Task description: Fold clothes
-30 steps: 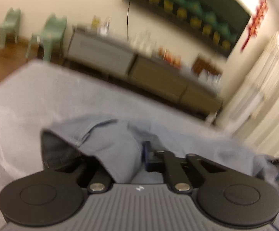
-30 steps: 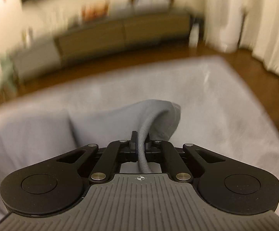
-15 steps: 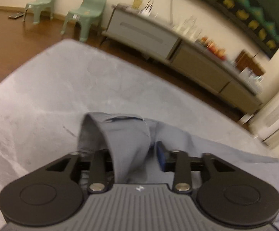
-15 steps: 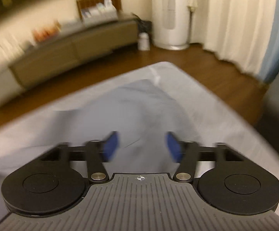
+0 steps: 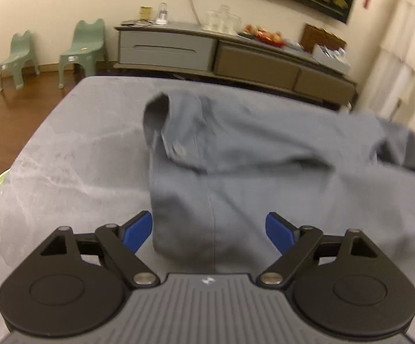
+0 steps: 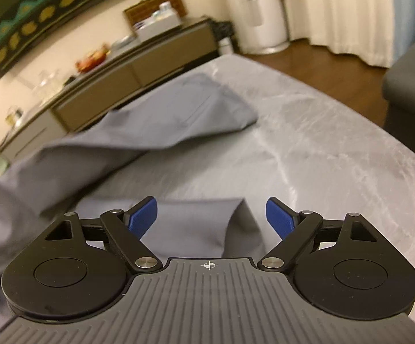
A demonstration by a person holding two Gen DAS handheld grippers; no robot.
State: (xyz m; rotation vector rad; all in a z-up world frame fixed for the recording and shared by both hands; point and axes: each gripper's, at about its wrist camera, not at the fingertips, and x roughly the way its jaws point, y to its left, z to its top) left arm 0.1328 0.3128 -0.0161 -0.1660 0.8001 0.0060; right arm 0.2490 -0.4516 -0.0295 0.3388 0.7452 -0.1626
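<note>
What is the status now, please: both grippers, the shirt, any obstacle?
Left gripper open, empty. Right gripper open, empty. Grey shirt lying on the table, partly folded, cuff turned up. Nothing in the way.

- Shirt (image 5: 236, 154): soft matt grey-blue cloth, lightly creased.
- Table (image 6: 336, 149): smooth grey marbled top, faint sheen.
- Left gripper (image 5: 208, 232): matt black plastic, blue pads, shiny metal pins.
- Floor (image 5: 3, 120) at 9 o'clock: glossy brown wood.

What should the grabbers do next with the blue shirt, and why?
Probably the left gripper should close on the shirt edge lying between its open fingers. Both grippers are open, the right gripper too, and the shirt lies rumpled on the table, not folded yet.
</note>
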